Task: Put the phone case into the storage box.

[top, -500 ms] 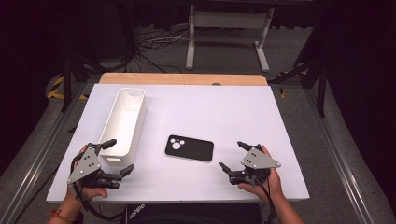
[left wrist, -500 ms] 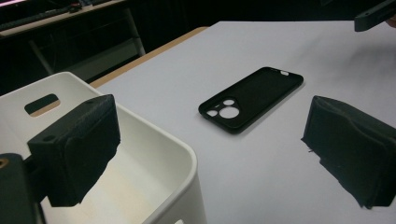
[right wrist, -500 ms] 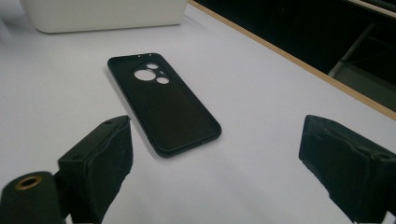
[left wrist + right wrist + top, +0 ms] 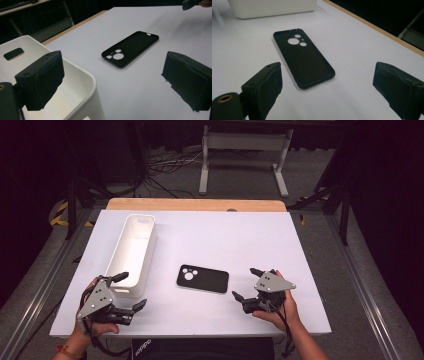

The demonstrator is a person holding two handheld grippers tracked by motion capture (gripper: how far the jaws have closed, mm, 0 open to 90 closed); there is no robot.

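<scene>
A black phone case point(image 4: 202, 279) lies flat in the middle of the white table point(image 4: 220, 240), camera cutouts toward the left. It appears ahead of the jaws in the left gripper view point(image 4: 130, 48) and in the right gripper view point(image 4: 303, 57). My left gripper point(image 4: 132, 292) stands open near the front left, one jaw over the near end of the white bin point(image 4: 134, 254). My right gripper point(image 4: 246, 284) stands open just right of the case, not touching it. Nothing is between either pair of jaws.
The long white bin point(image 4: 75, 82) runs front to back along the table's left side, with a handle slot at its far end. A wooden strip point(image 4: 195, 204) edges the table's far side. Cables and a metal stand point(image 4: 242, 155) lie on the floor beyond.
</scene>
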